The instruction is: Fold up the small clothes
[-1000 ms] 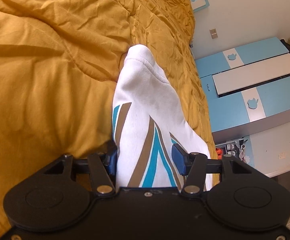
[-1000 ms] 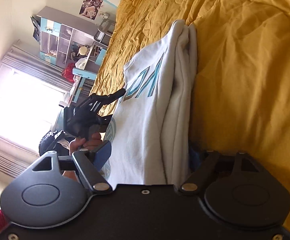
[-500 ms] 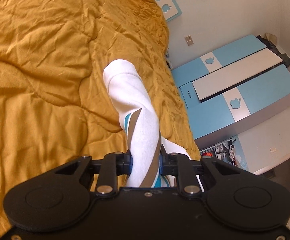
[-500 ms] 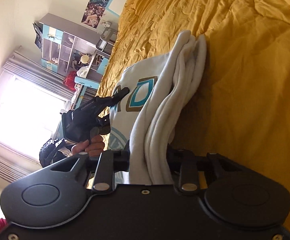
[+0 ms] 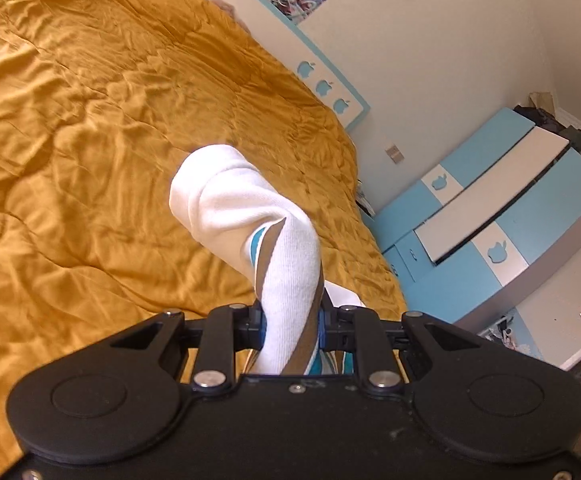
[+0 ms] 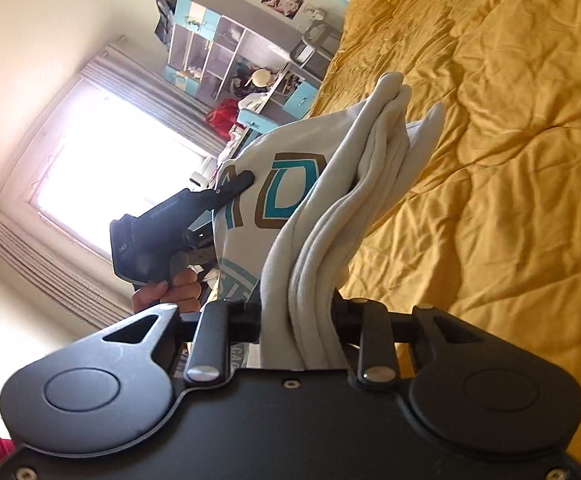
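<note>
Left wrist view: left gripper (image 5: 290,322) clenched on bunched white knit garment with teal-and-brown print (image 5: 250,216); cloth lifted over rumpled mustard-yellow quilt (image 5: 90,140); blue-and-white wardrobe (image 5: 502,236) beyond bed. Right wrist view: right gripper (image 6: 300,320) clamped on thick stacked layers of same garment (image 6: 330,220); far edge pinched by left gripper (image 6: 226,190). Risk: uneven pull lets layers slide apart, fold collapses; bulky stack may slip from jaws.

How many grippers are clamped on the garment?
2: the left gripper pinches a bunched striped part of the garment; the right gripper clamps its layered edge.
</note>
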`<state>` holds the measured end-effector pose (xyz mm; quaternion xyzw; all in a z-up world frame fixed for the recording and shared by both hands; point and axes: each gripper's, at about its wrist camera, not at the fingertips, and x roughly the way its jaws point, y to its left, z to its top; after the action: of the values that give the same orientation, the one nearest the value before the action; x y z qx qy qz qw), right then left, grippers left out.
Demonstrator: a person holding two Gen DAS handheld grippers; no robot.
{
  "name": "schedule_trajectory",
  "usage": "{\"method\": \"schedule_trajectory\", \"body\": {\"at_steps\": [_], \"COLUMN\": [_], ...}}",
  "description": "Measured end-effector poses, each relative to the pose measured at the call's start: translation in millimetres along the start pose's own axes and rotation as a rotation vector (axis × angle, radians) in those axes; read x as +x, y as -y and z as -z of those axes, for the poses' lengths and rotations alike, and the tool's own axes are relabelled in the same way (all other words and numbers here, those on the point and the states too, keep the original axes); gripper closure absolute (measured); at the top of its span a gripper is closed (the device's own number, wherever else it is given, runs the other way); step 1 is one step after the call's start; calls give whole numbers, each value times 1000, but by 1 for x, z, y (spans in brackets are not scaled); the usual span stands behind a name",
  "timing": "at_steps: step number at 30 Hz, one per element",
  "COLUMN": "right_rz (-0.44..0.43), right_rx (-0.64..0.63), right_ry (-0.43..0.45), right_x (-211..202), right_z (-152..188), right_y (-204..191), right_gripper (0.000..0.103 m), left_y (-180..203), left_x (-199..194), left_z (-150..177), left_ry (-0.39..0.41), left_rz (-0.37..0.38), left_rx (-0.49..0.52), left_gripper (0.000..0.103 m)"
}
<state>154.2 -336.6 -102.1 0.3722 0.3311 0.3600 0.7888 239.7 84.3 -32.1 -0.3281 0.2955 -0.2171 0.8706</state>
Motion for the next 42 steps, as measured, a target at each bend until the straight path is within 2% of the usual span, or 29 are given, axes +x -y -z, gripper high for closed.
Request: {"method": "schedule_trajectory", "body": {"at_steps": [5,8,11,13,15,16,18,21,24,27,28,29,30,31,32,33,35,36,39,42], "right_rz": [-1,48,101,99,87,85,94,69,72,78,85,90,102,105,102,97,96,96,101,109], "right_rx": [33,54,99,145,189,203,219,224,212,185,184,188,191,197,204,210,208,209,218,209], "right_ry": [-61,-103,-133,-142,-143,-138,-127,-138,-177,-210,-215,-224,-228,-228,-224,-218,-218,-218,-213,-200], "right_x": [62,85,95,94,88,85,74,60,57,62,64,67,69,70,69,67,65,65,65,63], "right_z": [5,10,16,20,24,23,23,24,29,33,33,33,34,33,33,33,34,35,38,39], "right_y": [12,26,47,61,66,67,64,61,57,56,57,58,59,59,60,60,61,62,65,61], "right_gripper": [74,74,75,75,73,66,57,48,47,48,50,53,60,63,63,64,64,65,68,69], "left_y": [-63,-104,-154,-190,-218,-224,-229,-226,-223,-230,-229,-228,-227,-222,-216,-204,-193,-196,-226,-241], "left_x": [-25,-21,-11,-9,-12,-16,-22,-26,-26,-12,-6,-1,1,4,3,2,3,7,26,20], "left_z": [-10,-4,11,24,31,32,29,20,10,0,-4,-8,-11,-15,-17,-18,-18,-19,-18,-18], "left_ry": [29,16,0,2,3,11,19,13,36,67,82,102,118,143,167,192,219,207,109,106], "left_rz": [-76,-98,-108,-67,5,40,89,77,64,48,46,40,46,55,58,62,7,-33,-141,-76], "left_rx": [-34,-86,-179,-282,-403,-441,-495,-469,-444,-472,-476,-472,-459,-430,-391,-301,-200,-194,-263,-358], "left_gripper": [85,84,82,76,75,75,68,64,61,63,66,79,96,103,103,103,103,103,94,87]}}
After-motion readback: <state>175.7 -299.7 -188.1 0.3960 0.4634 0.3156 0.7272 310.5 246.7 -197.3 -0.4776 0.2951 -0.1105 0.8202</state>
